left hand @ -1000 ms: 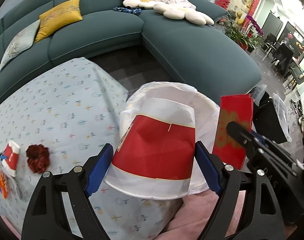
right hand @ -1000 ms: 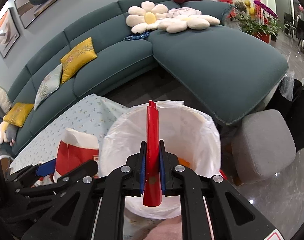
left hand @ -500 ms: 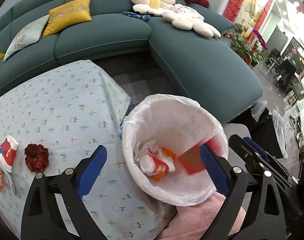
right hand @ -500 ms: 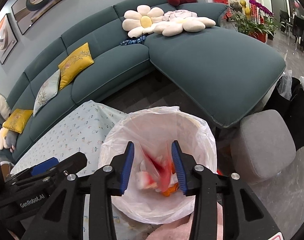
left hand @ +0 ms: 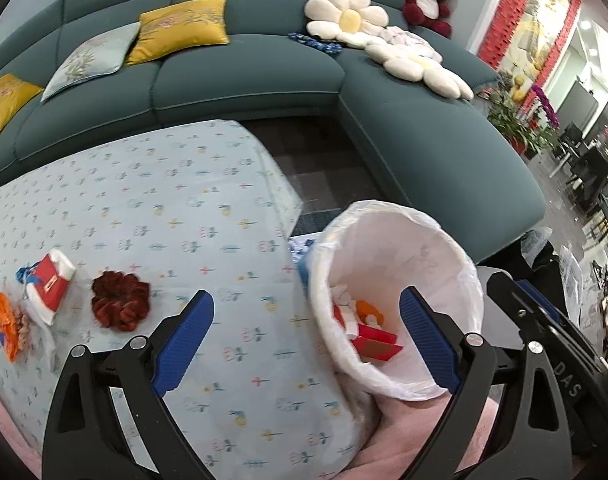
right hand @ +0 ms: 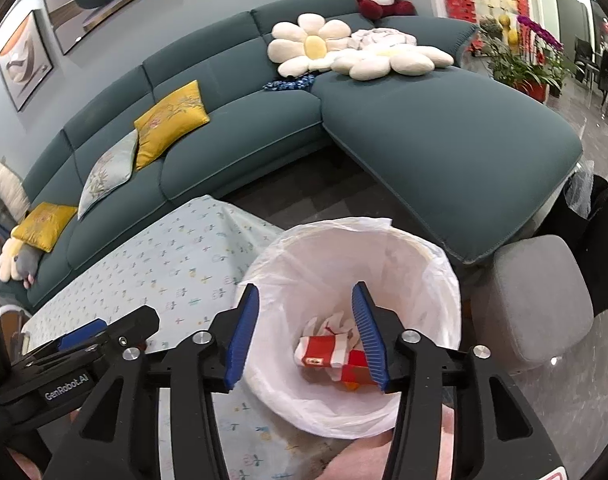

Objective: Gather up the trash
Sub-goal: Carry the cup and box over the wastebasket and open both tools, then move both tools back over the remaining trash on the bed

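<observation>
2 grippers, left gripper [left hand: 304, 338] and right gripper [right hand: 305, 336], gape over bin [right hand: 443, 264].

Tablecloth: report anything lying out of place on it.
Leftover litter sits at the tablecloth's far left: a crumpled red-and-white cup, a dark red scrunchie and orange scraps. The bin holds the rest.
</observation>
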The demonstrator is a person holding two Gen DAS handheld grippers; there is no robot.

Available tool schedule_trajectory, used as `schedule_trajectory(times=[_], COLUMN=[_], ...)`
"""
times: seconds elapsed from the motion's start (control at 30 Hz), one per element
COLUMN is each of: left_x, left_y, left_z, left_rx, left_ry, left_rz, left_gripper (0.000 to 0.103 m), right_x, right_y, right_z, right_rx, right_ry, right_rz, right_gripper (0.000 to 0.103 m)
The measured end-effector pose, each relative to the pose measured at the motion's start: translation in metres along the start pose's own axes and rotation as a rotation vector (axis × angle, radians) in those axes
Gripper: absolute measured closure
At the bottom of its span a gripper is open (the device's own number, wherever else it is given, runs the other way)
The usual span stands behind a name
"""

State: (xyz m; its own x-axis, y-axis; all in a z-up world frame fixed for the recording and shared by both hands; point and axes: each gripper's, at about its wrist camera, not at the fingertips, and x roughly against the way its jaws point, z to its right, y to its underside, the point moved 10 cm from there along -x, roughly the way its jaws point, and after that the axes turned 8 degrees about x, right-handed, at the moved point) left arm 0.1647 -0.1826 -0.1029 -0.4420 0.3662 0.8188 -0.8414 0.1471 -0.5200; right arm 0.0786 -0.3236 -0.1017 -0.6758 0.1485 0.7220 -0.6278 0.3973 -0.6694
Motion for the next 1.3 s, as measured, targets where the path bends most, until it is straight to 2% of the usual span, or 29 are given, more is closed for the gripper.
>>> schedule_trajectory(times=[0.3,0.77,1.03,1.3], left_x=[0.021,0.054,0.069,0.077], left_y=[0.0,0.007,0.019,0.045], left_z=[-0.059,-0.173,-0.246,-0.327], left_rx=[0.102,0.245,0.314,0.388], left_ry=[-0.047,-0.149,-0.217,-0.286], left_rz=[0.026,0.066,0.075,0.052], left_gripper=[0.013,0.013,0.013,0.013], right_x=[0.003,0.002,-0.005,-0.018], right_y=[0.006,0.029,0.053,0.087], right_z=[-0.056,-0.16,-0.218,-0.285], right_rx=[0.088,0.244,0.304,0.378], right_ry=[-0.047,-0.139,-0.2,-0.271], right_rz=[-0.015,-0.058,-0.106,-0.172], right_gripper=[0.05,0.05,0.05,0.05])
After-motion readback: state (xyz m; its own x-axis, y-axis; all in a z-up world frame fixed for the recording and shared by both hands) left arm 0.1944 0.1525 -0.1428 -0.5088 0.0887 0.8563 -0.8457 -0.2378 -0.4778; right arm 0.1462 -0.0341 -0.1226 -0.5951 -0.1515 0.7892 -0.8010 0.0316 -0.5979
